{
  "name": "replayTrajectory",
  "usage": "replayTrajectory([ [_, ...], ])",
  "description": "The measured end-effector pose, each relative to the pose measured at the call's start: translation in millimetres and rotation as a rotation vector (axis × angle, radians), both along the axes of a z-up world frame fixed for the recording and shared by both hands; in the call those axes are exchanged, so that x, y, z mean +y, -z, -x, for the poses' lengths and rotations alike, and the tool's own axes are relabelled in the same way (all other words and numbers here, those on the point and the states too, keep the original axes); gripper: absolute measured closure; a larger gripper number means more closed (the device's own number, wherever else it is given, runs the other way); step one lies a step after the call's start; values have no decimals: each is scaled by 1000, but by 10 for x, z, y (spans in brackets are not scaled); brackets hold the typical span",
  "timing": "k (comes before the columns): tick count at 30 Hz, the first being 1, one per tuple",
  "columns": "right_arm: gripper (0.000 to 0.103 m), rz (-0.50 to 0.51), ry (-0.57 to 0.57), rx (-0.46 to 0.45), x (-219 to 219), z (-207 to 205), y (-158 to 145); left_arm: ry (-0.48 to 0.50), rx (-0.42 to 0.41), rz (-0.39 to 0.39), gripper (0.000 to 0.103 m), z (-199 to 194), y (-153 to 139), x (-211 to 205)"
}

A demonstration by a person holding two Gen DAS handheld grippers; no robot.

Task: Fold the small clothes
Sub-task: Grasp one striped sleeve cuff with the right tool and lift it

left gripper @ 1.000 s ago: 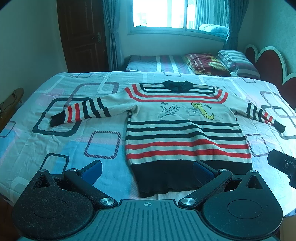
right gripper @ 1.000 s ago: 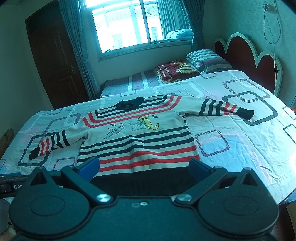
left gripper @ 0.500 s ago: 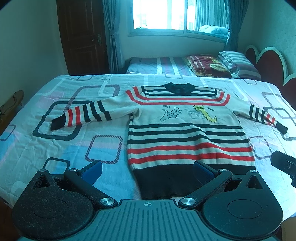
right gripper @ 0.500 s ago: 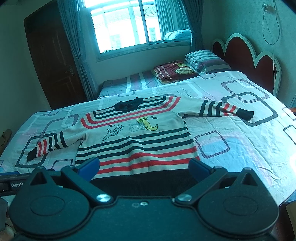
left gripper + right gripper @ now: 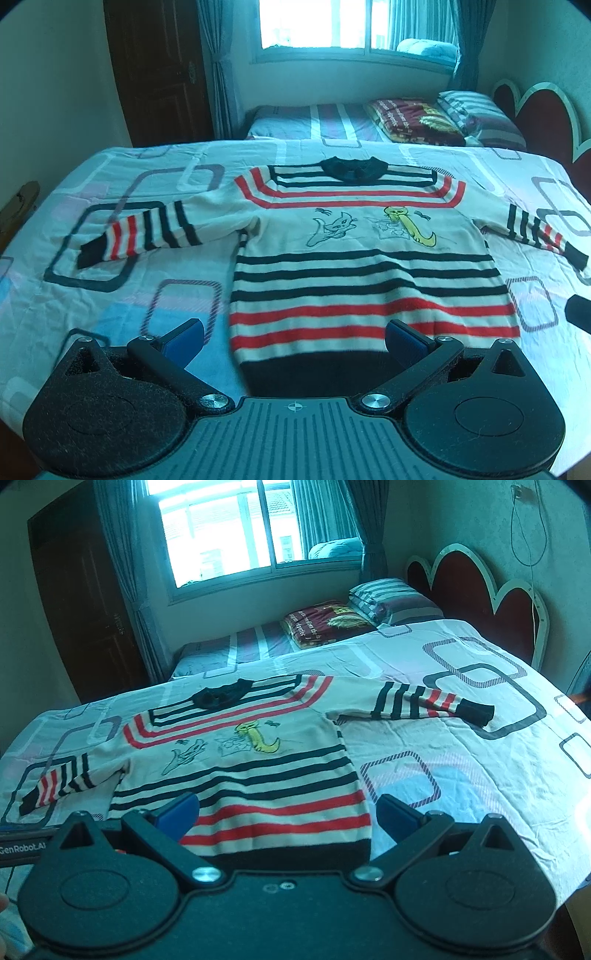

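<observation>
On the bed [image 5: 92, 295], the striped sweater [image 5: 365, 273] lies flat, sleeves spread, hem at the near edge. Left tongs [image 5: 293, 338] and right tongs [image 5: 286, 812] hover wide apart over the hem, holding nothing.

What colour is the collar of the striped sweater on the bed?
Black. The collar of the sweater shows best in the left wrist view.

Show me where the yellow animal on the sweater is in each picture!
Left wrist view: the yellow animal sits right of centre on the sweater chest.
Right wrist view: the yellow animal sits left of centre, tilted.
Shared landmark: the sweater's black collar, just above it.
</observation>
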State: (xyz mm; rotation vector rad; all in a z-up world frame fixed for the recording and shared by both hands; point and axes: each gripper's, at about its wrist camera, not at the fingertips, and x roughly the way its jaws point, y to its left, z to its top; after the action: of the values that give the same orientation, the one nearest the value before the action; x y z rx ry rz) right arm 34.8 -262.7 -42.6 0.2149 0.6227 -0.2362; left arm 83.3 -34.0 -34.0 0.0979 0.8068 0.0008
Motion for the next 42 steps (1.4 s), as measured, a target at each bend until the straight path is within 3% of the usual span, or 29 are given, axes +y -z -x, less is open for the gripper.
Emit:
replayTrajectory([
  [10, 2, -28, 105, 56, -1021, -756, 410, 7, 16, 84, 0, -971, 279, -689],
  [16, 3, -38, 161, 100, -1649, -1238, 702, 6, 24, 15, 0, -1558, 519, -1167],
  [24, 3, -107, 237, 152, -2393, -1804, 1130, 12, 75, 13, 0, -2245, 904, -1598],
  [33, 5, -142, 302, 171, -2903, -2170, 1420, 32, 112, -56, 0, -2781, 1250, -1946],
  [34, 10, -151, 310, 169, -2947, -2191, 1439, 36, 113, -59, 0, -2823, 1264, -1986],
  [35, 28, -159, 319, 167, -2996, -2211, 1455, 41, 114, -61, 0, -2860, 1281, -2029],
  [37, 49, -154, 336, 158, -3075, -2249, 1460, 48, 119, -62, 0, -2916, 1312, -2097],
  [42, 51, -175, 359, 122, -3262, -2339, 1451, 56, 127, -54, 0, -3022, 1350, -2209],
])
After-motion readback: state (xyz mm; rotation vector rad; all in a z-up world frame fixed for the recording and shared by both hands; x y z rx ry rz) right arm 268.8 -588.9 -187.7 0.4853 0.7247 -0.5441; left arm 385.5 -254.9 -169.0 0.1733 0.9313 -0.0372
